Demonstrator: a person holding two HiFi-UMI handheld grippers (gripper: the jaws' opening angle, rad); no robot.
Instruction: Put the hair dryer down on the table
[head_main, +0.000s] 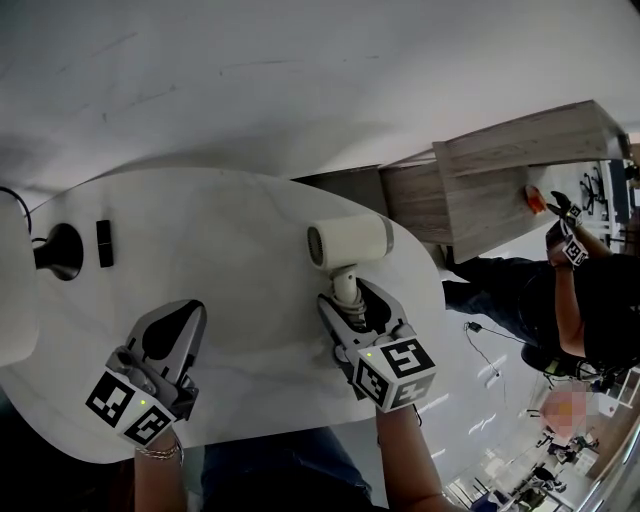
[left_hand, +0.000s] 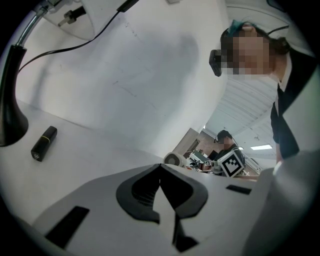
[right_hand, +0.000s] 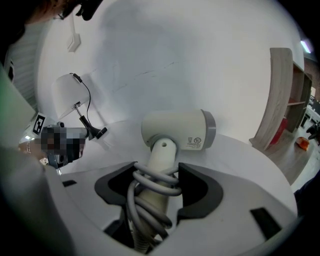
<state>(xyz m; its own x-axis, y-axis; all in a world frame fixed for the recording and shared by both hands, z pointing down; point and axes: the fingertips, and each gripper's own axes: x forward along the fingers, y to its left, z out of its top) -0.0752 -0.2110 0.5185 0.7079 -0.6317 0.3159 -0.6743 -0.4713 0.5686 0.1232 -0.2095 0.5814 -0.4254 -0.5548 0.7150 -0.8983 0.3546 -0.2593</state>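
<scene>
- Gripping the hair dryer (head_main: 350, 243) by its handle, the right gripper (head_main: 347, 300) has its jaws set wide, one on each side of the handle, and they press on the grey cord (right_hand: 155, 182) coiled round it.
- The handle runs straight back between the jaws. The pale barrel lies crosswise just beyond the jaw tips, with its grilled end toward the left.
- In the head view the dryer sits over the white tabletop (head_main: 230, 230), close to its right edge. Whether the barrel touches the surface cannot be told.
- The left gripper (head_main: 178, 318) is well apart from the dryer, over the near edge of the tabletop toward its left corner. Its jaws meet at the tips and nothing is between them.
- A small black cylinder (head_main: 104, 243) lies near the left edge, just beside a black stand base (head_main: 60, 250).
</scene>
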